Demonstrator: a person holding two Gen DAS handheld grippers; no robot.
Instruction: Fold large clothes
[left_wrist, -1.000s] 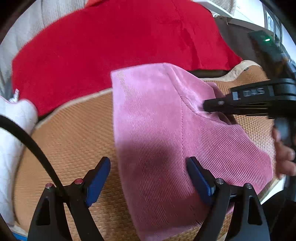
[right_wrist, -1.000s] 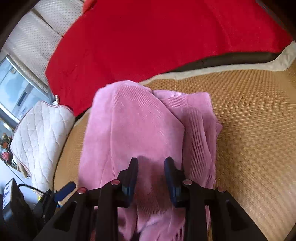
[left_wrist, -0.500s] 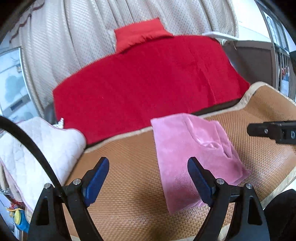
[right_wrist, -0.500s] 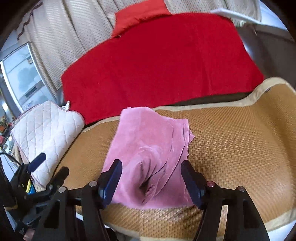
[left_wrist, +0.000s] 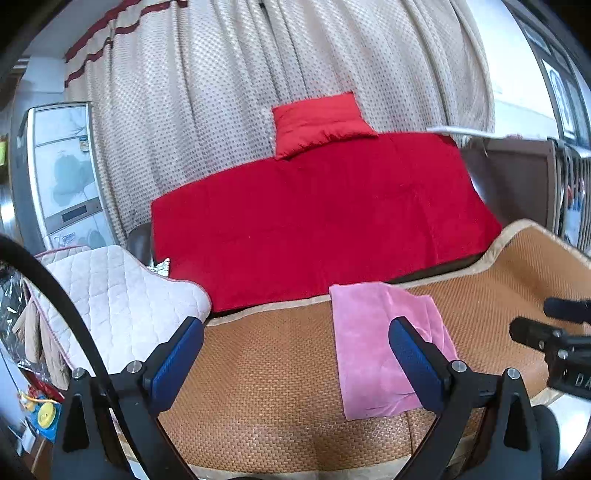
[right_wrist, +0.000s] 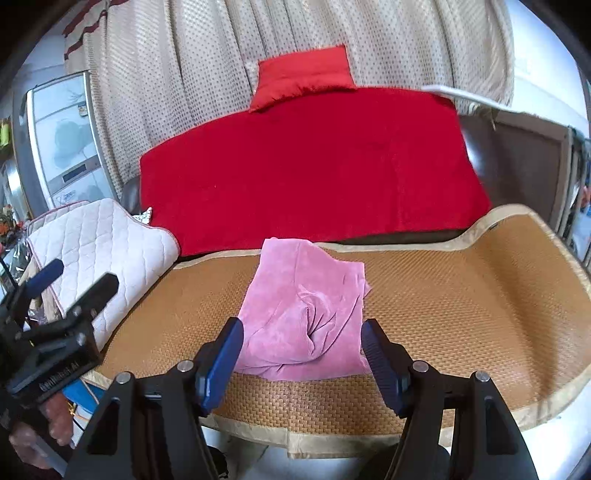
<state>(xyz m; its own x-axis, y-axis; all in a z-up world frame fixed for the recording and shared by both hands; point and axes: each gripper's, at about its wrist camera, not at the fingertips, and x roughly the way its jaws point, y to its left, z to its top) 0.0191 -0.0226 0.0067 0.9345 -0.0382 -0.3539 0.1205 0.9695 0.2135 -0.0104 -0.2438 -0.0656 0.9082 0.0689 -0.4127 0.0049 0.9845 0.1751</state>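
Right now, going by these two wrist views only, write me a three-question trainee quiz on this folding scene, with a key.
1. True or false: the pink garment lies folded on the woven mat, with neither gripper touching it.
2. What lies directly behind the mat? A) red blanket B) blue towel C) wooden crate
3. Fill in: the white quilted cushion sits at the mat's ____ end in both views.

Key: 1 true; 2 A; 3 left. Left gripper jaws are opening on nothing; right gripper is open and empty.

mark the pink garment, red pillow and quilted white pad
pink garment (right_wrist: 295, 295), right wrist view, on the flat upper layer above the creases.
red pillow (left_wrist: 319, 120), left wrist view, on the middle of its face.
quilted white pad (right_wrist: 99, 243), right wrist view, on its stitched top.
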